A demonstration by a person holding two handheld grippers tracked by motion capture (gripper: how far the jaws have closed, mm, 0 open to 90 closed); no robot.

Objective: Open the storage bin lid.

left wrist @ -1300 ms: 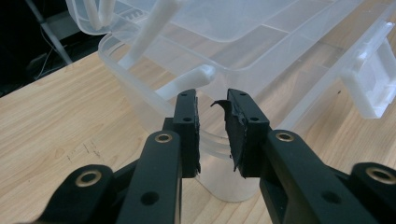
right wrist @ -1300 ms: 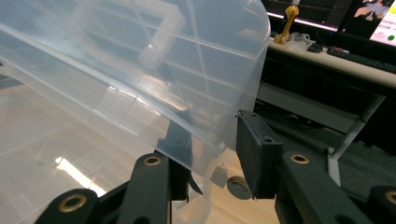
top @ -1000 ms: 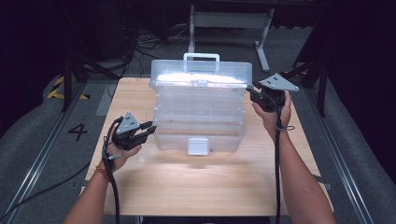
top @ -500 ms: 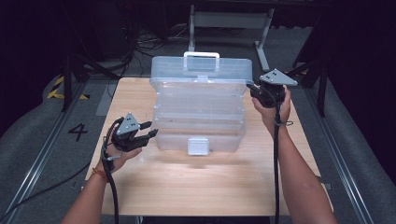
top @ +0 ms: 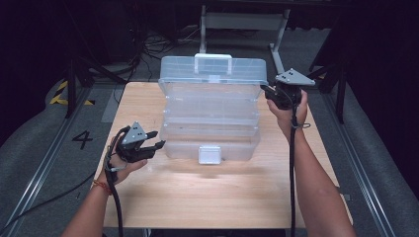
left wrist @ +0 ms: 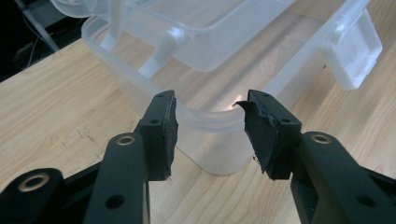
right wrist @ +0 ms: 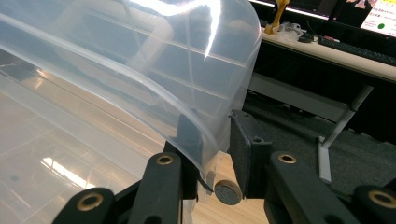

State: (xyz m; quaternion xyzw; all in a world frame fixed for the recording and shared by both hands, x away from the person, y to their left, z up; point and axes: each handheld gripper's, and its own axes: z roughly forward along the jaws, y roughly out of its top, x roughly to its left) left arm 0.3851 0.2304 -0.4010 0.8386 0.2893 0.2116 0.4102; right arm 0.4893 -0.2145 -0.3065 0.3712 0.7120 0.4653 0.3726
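A clear plastic tiered box (top: pixel 210 116) stands on the wooden table (top: pixel 222 197), its white latch (top: pixel 209 154) facing the front edge. The lid (top: pixel 212 69) is raised at the back. My right gripper (top: pixel 264 91) is at the lid's right corner; in the right gripper view (right wrist: pixel 215 135) it is shut on the lid's rim (right wrist: pixel 140 60). My left gripper (top: pixel 157 139) sits by the box's front left corner. In the left gripper view (left wrist: pixel 210 116) its jaws have just been opening. The base's rounded corner (left wrist: pixel 215 149) lies between them, untouched by the pads (left wrist: pixel 163 130).
A grey metal stand (top: pixel 242 22) rises behind the table. Dark floor with cables lies around it, and a "4" mark (top: pixel 81 139) is on the mat at the left. Bare wood stretches from the box to the front edge.
The lid has swung up and back with my right gripper on its corner. My left gripper's jaws have spread apart and come off the box's front left corner.
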